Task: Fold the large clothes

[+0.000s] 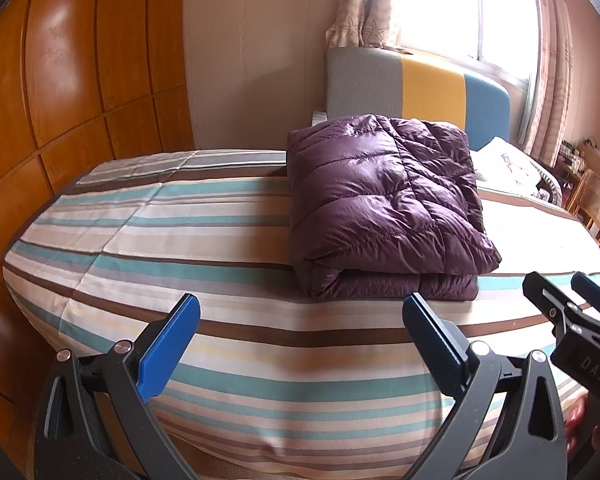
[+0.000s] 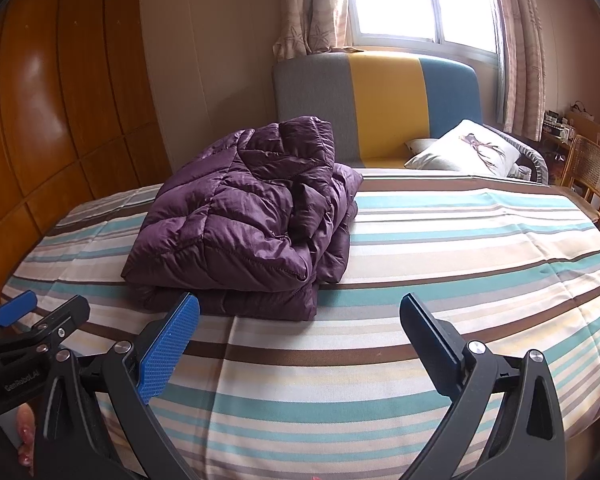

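Left claw (image 1: pixel 300 320), right claw (image 2: pixel 300 320) spread, empty; folded jacket (image 1: pixel 384 204) on bed (image 1: pixel 140 240).

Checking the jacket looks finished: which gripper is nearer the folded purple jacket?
Hard to call. The left gripper sits off the purple jacket's front-left, the right gripper off its front-right; both open.

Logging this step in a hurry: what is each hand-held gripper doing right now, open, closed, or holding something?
Left hand-held gripper: open, holding nothing, short of the folded purple jacket.
Right hand-held gripper: open, holding nothing, above the striped bed cover.
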A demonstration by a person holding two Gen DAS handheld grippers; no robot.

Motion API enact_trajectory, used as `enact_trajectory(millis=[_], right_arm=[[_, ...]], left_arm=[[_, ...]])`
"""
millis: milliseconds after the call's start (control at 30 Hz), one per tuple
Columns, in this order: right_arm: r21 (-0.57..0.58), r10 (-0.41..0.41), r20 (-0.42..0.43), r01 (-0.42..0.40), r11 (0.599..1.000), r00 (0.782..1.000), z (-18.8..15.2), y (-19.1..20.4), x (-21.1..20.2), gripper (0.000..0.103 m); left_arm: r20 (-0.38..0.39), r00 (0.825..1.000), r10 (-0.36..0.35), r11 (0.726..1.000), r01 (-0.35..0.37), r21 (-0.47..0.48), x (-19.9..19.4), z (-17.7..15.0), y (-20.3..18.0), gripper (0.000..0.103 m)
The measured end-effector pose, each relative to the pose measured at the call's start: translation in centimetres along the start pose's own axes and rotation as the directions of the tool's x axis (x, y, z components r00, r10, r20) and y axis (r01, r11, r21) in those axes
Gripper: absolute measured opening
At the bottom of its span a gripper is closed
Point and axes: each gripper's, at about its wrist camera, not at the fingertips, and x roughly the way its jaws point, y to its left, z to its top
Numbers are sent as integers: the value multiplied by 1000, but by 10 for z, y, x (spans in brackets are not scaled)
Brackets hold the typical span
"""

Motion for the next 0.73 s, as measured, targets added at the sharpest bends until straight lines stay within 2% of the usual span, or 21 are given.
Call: enact_trajectory(millis=[300, 733], right_arm=[[-4, -3, -9, 3, 1000, 1000, -1, 1, 3, 100], [14, 1, -35, 0, 1000, 999, -3, -5, 14, 100]], left_arm=[[11, 1000, 1, 1000, -1, 15, -1, -1, -5, 101], [-68, 997, -19, 1000, 18, -11, 16, -1, -3, 101]])
